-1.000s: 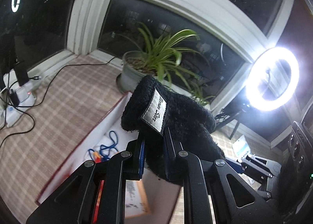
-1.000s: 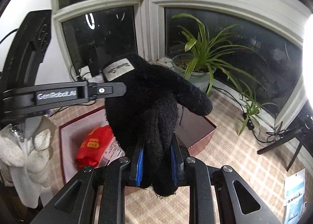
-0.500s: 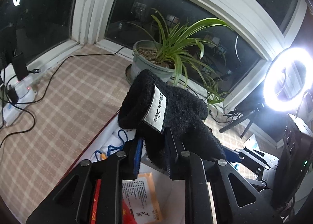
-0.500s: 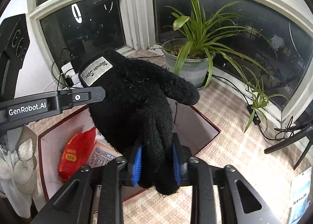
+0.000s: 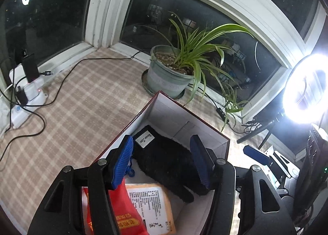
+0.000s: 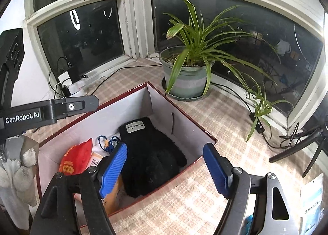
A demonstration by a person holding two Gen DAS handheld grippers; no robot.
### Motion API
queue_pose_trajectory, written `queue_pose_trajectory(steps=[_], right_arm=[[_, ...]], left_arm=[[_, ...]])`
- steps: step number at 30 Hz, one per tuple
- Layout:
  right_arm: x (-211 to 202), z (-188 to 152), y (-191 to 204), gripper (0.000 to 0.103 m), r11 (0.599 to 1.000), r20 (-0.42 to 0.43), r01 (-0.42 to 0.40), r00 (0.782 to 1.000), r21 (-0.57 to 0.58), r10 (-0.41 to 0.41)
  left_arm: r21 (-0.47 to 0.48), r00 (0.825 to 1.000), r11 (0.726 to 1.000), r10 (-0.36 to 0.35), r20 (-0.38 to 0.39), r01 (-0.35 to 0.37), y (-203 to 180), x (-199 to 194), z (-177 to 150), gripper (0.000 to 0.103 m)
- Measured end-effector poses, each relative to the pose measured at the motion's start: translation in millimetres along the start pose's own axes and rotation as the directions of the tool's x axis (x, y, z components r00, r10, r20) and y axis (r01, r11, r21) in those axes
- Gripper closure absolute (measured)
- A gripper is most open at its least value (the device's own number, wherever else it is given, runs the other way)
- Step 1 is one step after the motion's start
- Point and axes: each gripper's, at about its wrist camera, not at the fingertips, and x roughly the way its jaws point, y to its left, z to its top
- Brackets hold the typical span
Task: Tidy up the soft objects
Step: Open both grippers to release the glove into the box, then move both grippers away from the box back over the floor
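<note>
Both jaws just opening, left gripper (image 5: 162, 162) and right gripper (image 6: 165, 170) standing empty over black knit glove (image 6: 150, 153) lying in red-edged box (image 6: 180, 115). Risking a snag at six o'clock if lowering: blue pads catching fuzzy knit, dragging glove back out.

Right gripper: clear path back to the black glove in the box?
Probably yes. The right gripper is open just above the black glove, which lies uncovered on top in the open box.

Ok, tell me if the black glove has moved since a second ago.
Yes. The black glove has dropped from between both tools, whose jaws have just been opening, and now lies inside the box, below the potted plant.
</note>
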Motion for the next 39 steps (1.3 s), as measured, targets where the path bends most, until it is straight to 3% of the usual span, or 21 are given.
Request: queue_pose_trajectory(steps=[9,17,30,39], right_arm=[[-21,-18,-19,0.029,0.997,0.006,-0.019,1.000,0.076,0.019],[-65,-59,-57,0.029,0.982,0.047,-0.038,0.998,0.185,0.030],[-160,-149,-189,0.029,0.917,0.070,0.064,0.993,0.393,-0.099],[-204,-193,-289,0.029,0.884,0.046,0.134,0.984,0.448,-0.173]], left_arm=[[0.007,1.000,1.000,-0.024,0.001,0.024,-5,-15,-8,0.046],[0.050,0.998,0.997,-0.059,0.010,0.058,-27,-40,-27,0.043],[0.117,0.996,0.992,-0.057,0.070,0.049,-87,-80,-87,0.038],[0.137,0.999,0.990,-0.036,0.041,0.030,-148,-87,-135,0.036]])
